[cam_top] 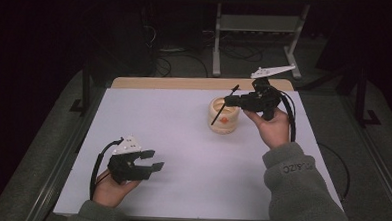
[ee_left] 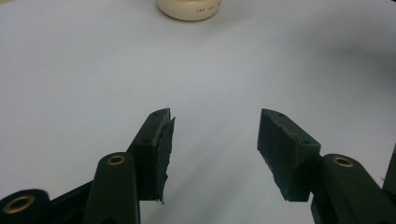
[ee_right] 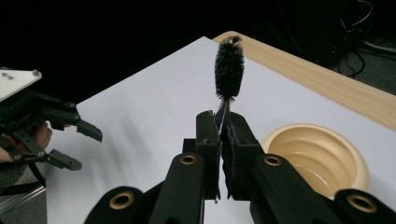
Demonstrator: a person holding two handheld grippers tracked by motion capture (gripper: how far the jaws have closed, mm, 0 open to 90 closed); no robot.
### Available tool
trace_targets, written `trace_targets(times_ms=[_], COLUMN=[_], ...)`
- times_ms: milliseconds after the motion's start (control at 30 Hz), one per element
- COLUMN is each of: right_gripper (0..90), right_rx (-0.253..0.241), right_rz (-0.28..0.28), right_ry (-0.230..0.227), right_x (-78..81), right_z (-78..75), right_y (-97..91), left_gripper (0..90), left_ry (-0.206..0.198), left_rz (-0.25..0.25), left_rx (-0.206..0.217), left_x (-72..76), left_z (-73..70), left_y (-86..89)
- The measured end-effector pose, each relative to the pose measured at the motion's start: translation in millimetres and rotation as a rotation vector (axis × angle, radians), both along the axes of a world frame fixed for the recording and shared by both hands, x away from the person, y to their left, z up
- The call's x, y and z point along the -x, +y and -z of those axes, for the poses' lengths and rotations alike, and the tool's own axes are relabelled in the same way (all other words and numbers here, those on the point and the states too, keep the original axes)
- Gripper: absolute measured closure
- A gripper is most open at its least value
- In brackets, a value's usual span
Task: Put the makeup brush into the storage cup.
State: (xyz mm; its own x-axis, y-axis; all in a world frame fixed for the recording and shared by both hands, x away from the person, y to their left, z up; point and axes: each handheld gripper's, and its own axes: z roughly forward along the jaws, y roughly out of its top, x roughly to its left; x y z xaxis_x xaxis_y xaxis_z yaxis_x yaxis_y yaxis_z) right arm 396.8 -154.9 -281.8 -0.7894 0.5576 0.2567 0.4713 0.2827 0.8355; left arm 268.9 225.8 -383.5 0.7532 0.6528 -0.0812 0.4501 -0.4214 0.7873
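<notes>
The right gripper grasps a black brush raised beside the cream cup at the table's far right, seemingly not yet inside, while the left gripper rests released near left.

Left gripper, held low in the left hand, jaws spread wide apart. Right gripper, raised in the right hand, jaws pressed together; grey sleeve covers the right forearm.
</notes>
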Motion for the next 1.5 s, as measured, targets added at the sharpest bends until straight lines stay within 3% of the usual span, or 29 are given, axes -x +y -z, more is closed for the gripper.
trace_targets(times_ms=[267,733,1200,1500], right_gripper=[84.7,84.8,84.8,84.7], right_rx=[0.011,0.029,0.026,0.025], right_rz=[0.023,0.085,0.163,0.18], right_ry=[-0.005,-0.007,0.024,0.025], right_x=[-9.7,-30.9,-47.7,-50.9], right_z=[-7.7,-19.7,-9.7,-5.9], right_y=[-1.7,-5.4,-15.8,-17.2], left_gripper=[44.2,43.6,42.7,42.3], left_ry=[0.001,-0.001,-0.004,-0.004], left_rz=[-0.01,-0.002,-0.01,-0.01], left_rx=[0.017,0.003,0.02,0.02], left_x=[0.1,-1.3,-1.9,-1.9], left_z=[0.4,-0.2,-0.1,-0.3], left_y=[0.1,3.0,4.4,4.4])
